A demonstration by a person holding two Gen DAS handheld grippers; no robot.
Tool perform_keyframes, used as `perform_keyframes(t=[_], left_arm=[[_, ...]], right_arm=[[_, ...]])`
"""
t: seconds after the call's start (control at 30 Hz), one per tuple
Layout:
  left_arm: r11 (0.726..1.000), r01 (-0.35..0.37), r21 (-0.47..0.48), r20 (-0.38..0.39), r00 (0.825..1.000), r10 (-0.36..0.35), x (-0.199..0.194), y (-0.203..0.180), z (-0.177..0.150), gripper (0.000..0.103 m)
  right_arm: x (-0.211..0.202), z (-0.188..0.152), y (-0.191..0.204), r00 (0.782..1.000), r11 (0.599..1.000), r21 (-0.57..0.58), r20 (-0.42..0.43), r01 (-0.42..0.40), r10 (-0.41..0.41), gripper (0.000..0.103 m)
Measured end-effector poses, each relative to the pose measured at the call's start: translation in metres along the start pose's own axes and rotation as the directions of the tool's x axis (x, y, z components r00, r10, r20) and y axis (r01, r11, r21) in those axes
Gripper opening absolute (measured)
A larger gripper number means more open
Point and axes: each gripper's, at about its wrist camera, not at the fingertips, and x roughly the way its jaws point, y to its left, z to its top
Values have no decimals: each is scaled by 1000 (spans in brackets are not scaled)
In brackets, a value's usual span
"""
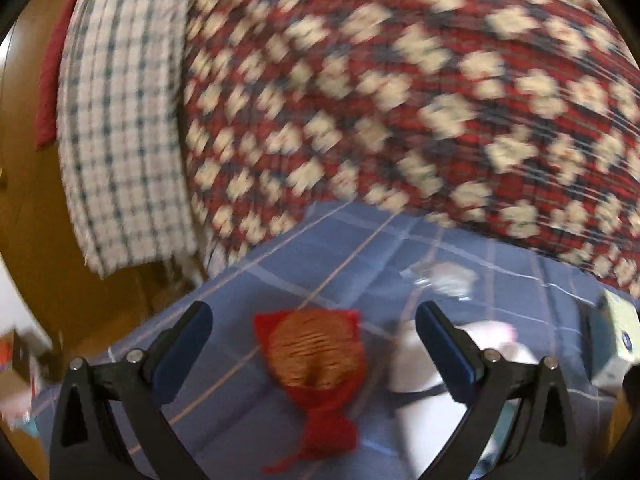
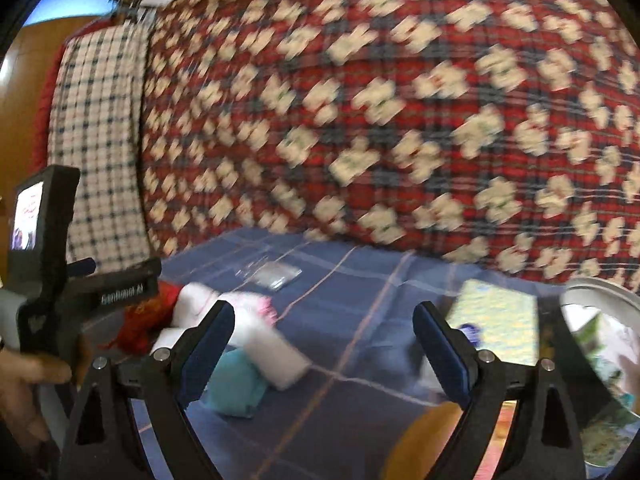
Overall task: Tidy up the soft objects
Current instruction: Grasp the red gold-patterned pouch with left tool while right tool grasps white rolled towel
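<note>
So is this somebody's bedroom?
Probably a bedroom: a blue plaid sheet covers what looks like a bed, a big red flowered quilt is piled behind, and a checked blanket sits beside it.

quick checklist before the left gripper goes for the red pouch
1. Left gripper open: ok, its jaws stand wide apart and hold nothing.
2. Red pouch lined up: ok, it lies on the blue bedsheet between the two fingers in the left wrist view.
3. Neighbours clear: not ok, a white soft toy lies close beside the pouch, at the right-hand finger.
4. Right gripper out of the way: ok, open, empty, and aimed at bare sheet.
5. Picture sharp enough to judge height above the pouch: cannot tell, both views are blurred.
6. Place to put the pouch: cannot tell.
</note>
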Motion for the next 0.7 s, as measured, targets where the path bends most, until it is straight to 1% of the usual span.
perform_keyframes(t=[0.03,0.07,0.17,0.23,0.33,0.43,0.6,0.67,0.7], left_arm=[[1000,-4,-22,-27,1000,3,5,7,0,103],[998,-5,-62,-71,998,1,14,18,0,103],[992,-26,-121,-131,991,10,27,35,-2,103],[990,-44,-137,-161,987,22,34,41,-3,103],[987,-45,-157,-197,980,14,44,47,-4,103],[988,-50,-143,-227,974,16,52,43,-3,103],[998,-10,-59,-282,959,-7,63,22,-4,103],[999,5,-53,-305,952,-21,67,19,-5,103],[998,3,-60,-315,949,-22,68,21,-6,103]], right_arm=[[7,1,4,1000,1000,1,-26,-15,15,92],[13,1,6,999,1000,3,-48,-24,24,92],[35,2,16,990,999,-10,-132,-41,39,92],[50,1,20,980,998,-15,-191,-59,55,78],[71,-1,23,958,995,-2,-270,-98,94,77],[86,-2,24,938,992,14,-324,-123,121,77],[108,-7,26,896,989,45,-419,-140,146,77],[115,-10,22,879,987,77,-450,-141,160,73],[117,-11,21,873,986,89,-458,-142,167,66]])
